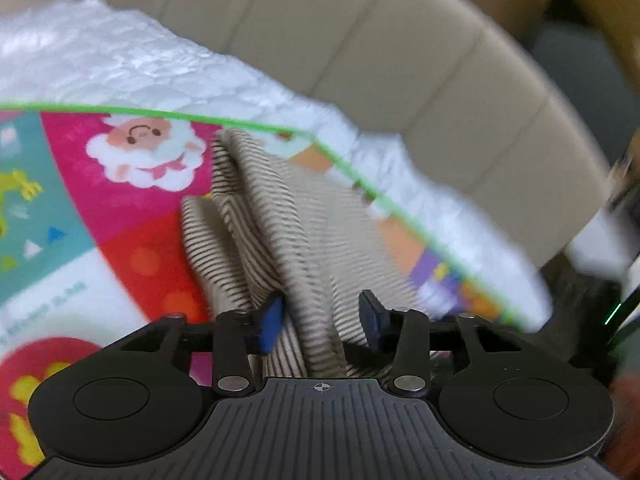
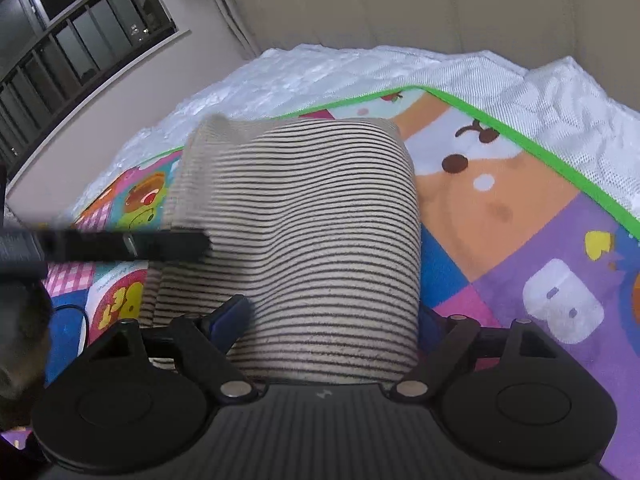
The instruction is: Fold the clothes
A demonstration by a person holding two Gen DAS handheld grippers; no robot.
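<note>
Left claw (image 1: 320,320) stands released astride the striped garment (image 1: 280,216); right claw (image 2: 332,320) likewise (far finger hidden); unpinched, the fold may slump onto the play mat (image 2: 520,208).

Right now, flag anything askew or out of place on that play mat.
The beige black-striped knit garment is not flat: it drapes in a tall fold between the right gripper jaws. In the left wrist view it bunches into ridges. The white quilted cover beyond the colourful cartoon mat is rumpled.
</note>
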